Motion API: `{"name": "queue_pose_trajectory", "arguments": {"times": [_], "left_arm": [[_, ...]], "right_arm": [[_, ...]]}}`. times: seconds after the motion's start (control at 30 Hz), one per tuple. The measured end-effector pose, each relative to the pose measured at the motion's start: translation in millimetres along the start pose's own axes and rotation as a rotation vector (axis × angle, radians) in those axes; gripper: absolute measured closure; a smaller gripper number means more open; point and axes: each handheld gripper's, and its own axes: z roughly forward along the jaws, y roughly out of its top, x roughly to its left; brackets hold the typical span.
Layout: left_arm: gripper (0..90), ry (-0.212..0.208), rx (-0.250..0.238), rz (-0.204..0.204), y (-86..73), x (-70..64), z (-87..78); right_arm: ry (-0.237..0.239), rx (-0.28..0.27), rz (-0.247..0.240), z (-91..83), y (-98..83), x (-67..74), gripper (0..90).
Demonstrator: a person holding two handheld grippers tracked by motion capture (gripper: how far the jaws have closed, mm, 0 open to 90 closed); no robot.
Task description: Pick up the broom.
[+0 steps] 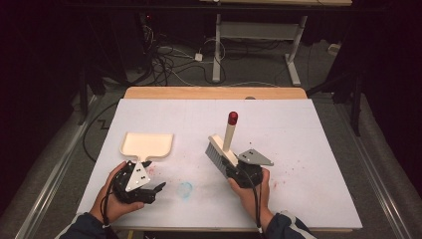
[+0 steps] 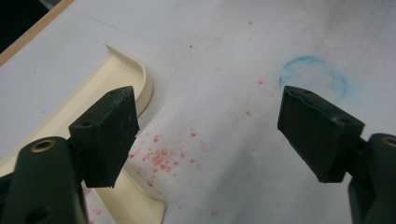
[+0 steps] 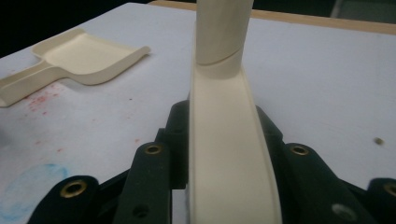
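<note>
A cream dustpan (image 1: pixel 147 144) lies flat on the white board (image 1: pixel 308 149), its short handle pointing toward my left gripper (image 1: pixel 149 178). That gripper (image 2: pixel 212 116) is open just right of the handle, over a patch of red crumbs (image 2: pixel 161 156); nothing is between its jaws. My right gripper (image 1: pixel 230 167) is shut on the back of a cream hand brush (image 1: pixel 229 137). The brush's grey bristles (image 1: pixel 215 151) face left, and its red-tipped handle rises upward. In the right gripper view the jaws (image 3: pixel 224 126) clamp the brush's cream back (image 3: pixel 229 154), with the dustpan (image 3: pixel 88 56) at far left.
A faint blue ring mark (image 1: pixel 185 189) is on the board between the hands. More red specks (image 1: pixel 293 164) are scattered to the right. The board's wooden far edge (image 1: pixel 214 92) borders a dark floor with cables and a desk frame (image 1: pixel 259 45).
</note>
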Motion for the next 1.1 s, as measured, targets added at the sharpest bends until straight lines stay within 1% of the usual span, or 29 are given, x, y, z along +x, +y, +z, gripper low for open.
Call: {"name": "queue_pose_trajectory", "arguments": {"times": [0.03, 0.07, 0.1, 0.17, 0.23, 0.3, 0.37, 0.4, 0.47, 0.5, 0.53, 0.57, 0.6, 0.63, 0.67, 0.7, 0.73, 0.77, 0.8, 0.83, 0.87, 0.9, 0.93, 0.97, 1.03, 1.07, 1.1], "left_arm": [[19.9, 0.0, 0.003, 0.001, -0.1, -0.1, 0.1], [19.9, -0.001, 0.002, 0.0, -0.1, -0.5, 0.3], [19.9, -0.002, 0.002, 0.002, -0.1, -0.8, 0.2], [19.9, -0.003, 0.001, 0.003, -0.1, -1.2, -0.3], [20.0, -0.003, 0.001, 0.003, 0.0, -1.4, -0.4], [20.0, -0.003, 0.0, 0.006, 0.2, -1.4, -0.6], [20.0, -0.004, 0.001, 0.007, 0.4, -1.7, -0.3], [20.0, -0.004, -0.001, 0.005, 0.5, -2.0, -0.2], [20.0, -0.006, -0.002, 0.005, 0.5, -2.1, -0.2], [20.0, -0.006, -0.001, 0.006, 0.4, -2.0, -0.1], [20.0, -0.005, 0.002, 0.008, 0.4, -1.7, -0.1], [20.0, -0.005, 0.003, 0.008, 0.3, -1.5, 0.0], [20.0, -0.005, 0.004, 0.009, 0.2, -1.5, -0.2], [20.0, -0.005, 0.003, 0.009, 0.1, -1.5, -0.4], [20.0, -0.004, 0.003, 0.008, -0.1, -1.4, -0.6], [20.0, -0.003, 0.003, 0.007, -0.2, -1.3, -0.7], [20.0, -0.003, 0.002, 0.006, -0.3, -1.2, -0.7], [20.0, -0.003, 0.003, 0.007, -0.2, -1.2, -0.6], [20.0, -0.004, 0.004, 0.009, -0.2, -1.3, -0.4], [20.0, -0.004, 0.005, 0.01, -0.1, -1.4, -0.3], [20.0, -0.004, 0.005, 0.01, -0.1, -1.5, -0.1], [20.0, -0.004, 0.006, 0.01, 0.0, -1.5, 0.1], [20.0, -0.004, 0.007, 0.012, 0.2, -1.7, 0.2], [20.0, -0.003, 0.007, 0.012, 0.4, -2.1, 0.5], [20.0, -0.003, 0.007, 0.013, 1.0, -2.6, 0.9], [20.0, -0.004, 0.009, 0.017, 1.2, -2.7, 1.2], [20.0, -0.004, 0.012, 0.019, 1.4, -2.8, 1.5]], "right_arm": [[0.0, 0.0, 0.0, 0.0, 0.0, 0.0, 68.2], [-0.02, 0.007, 0.01, -4.1, -0.3, -1.6, 68.2], [-0.02, 0.007, 0.01, -4.1, -0.3, -1.6, 68.2], [-0.021, 0.01, 0.042, -6.8, -1.6, -4.2, 68.2], [-0.024, 0.016, 0.041, -8.7, -1.8, -4.9, 68.2], [-0.017, 0.014, 0.042, -10.0, -1.4, -5.5, 68.2], [-0.015, 0.012, 0.034, -10.7, -0.1, -5.7, 68.2], [0.001, 0.009, 0.031, -12.5, 1.8, -6.8, 68.2], [0.006, 0.007, 0.024, -14.2, 3.2, -7.4, 68.2], [0.039, -0.012, 0.017, -18.0, 7.1, -9.8, 68.2], [0.051, -0.022, 0.007, -20.5, 9.4, -10.8, 68.2], [0.051, -0.022, 0.007, -20.5, 9.4, -10.8, 68.2], [0.074, -0.031, -0.008, -23.0, 12.0, -12.1, 68.2], [0.118, -0.056, -0.052, -29.9, 16.9, -15.4, 68.1], [0.118, -0.056, -0.052, -29.9, 16.9, -15.4, 68.1], [0.131, -0.059, -0.071, -34.2, 19.1, -16.5, 68.1], [0.172, -0.07, -0.101, -38.2, 20.9, -19.9, 68.1], [0.23, -0.08, -0.172, -46.7, 22.5, -26.0, 68.1], [0.26, -0.081, -0.206, -51.1, 21.9, -28.5, 68.1], [0.26, -0.081, -0.206, -51.1, 21.9, -28.5, 68.1], [0.315, -0.076, -0.285, -58.9, 18.8, -33.2, 68.1], [0.315, -0.076, -0.285, -58.9, 18.8, -33.2, 68.1], [0.354, -0.069, -0.31, -62.0, 16.4, -35.5, 68.0], [0.41, -0.067, -0.346, -64.0, 13.8, -38.9, 68.0], [0.487, -0.042, -0.401, -67.1, 7.4, -43.0, 68.0], [0.517, -0.029, -0.426, -67.5, 4.1, -44.7, 68.0], [0.561, 0.008, -0.461, -65.6, -2.1, -48.8, 67.9]]}}
